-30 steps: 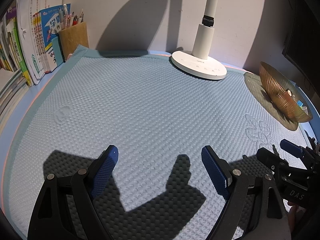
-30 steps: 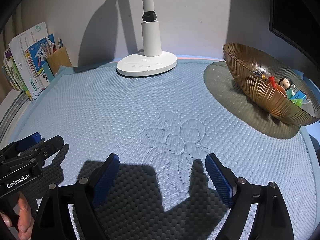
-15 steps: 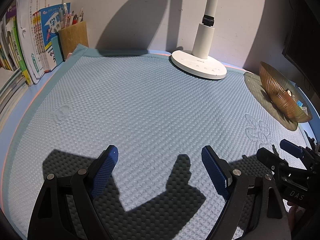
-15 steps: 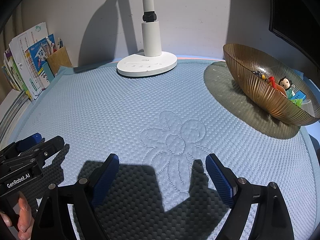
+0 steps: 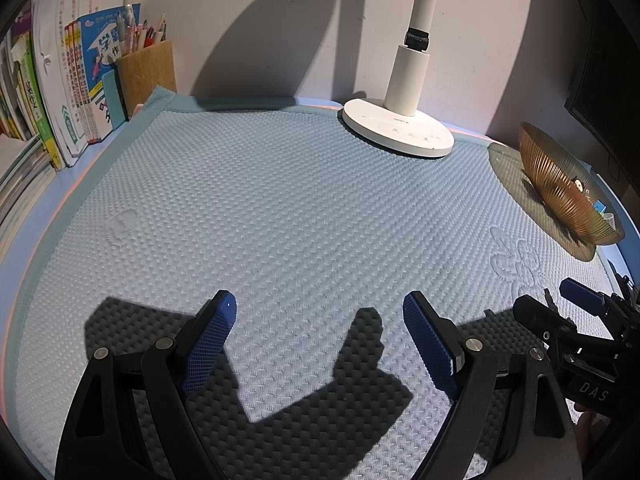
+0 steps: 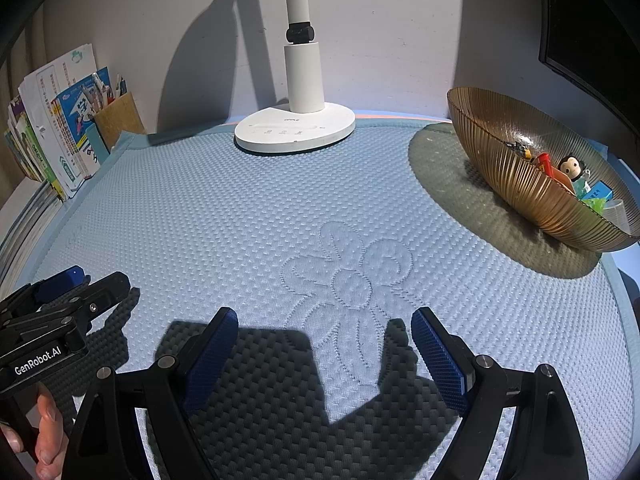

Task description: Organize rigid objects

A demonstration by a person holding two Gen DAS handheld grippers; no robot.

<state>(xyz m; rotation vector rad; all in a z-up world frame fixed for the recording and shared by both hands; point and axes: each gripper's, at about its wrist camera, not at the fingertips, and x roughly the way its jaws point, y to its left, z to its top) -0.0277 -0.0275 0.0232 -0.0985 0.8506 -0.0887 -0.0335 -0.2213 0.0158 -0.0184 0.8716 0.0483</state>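
Note:
A ribbed amber bowl [image 6: 520,184] stands at the mat's right edge and holds small toys: a monkey figure [image 6: 571,166], a red piece and a blue block. It also shows at the far right as the bowl [image 5: 560,188] in the left wrist view. My left gripper [image 5: 320,312] hovers open over bare mat, nothing between its blue pads. My right gripper [image 6: 324,320] is open too, above the stitched flower [image 6: 348,276]. Each gripper shows at the edge of the other's view: the right gripper [image 5: 560,304], the left gripper [image 6: 92,280].
A white lamp base [image 6: 294,130] with its pole stands at the back by the wall. Books [image 5: 60,92] and a pen holder [image 5: 146,72] fill the back left corner. A dark monitor [image 5: 608,60] hangs at the right. A light blue quilted mat [image 5: 280,208] covers the desk.

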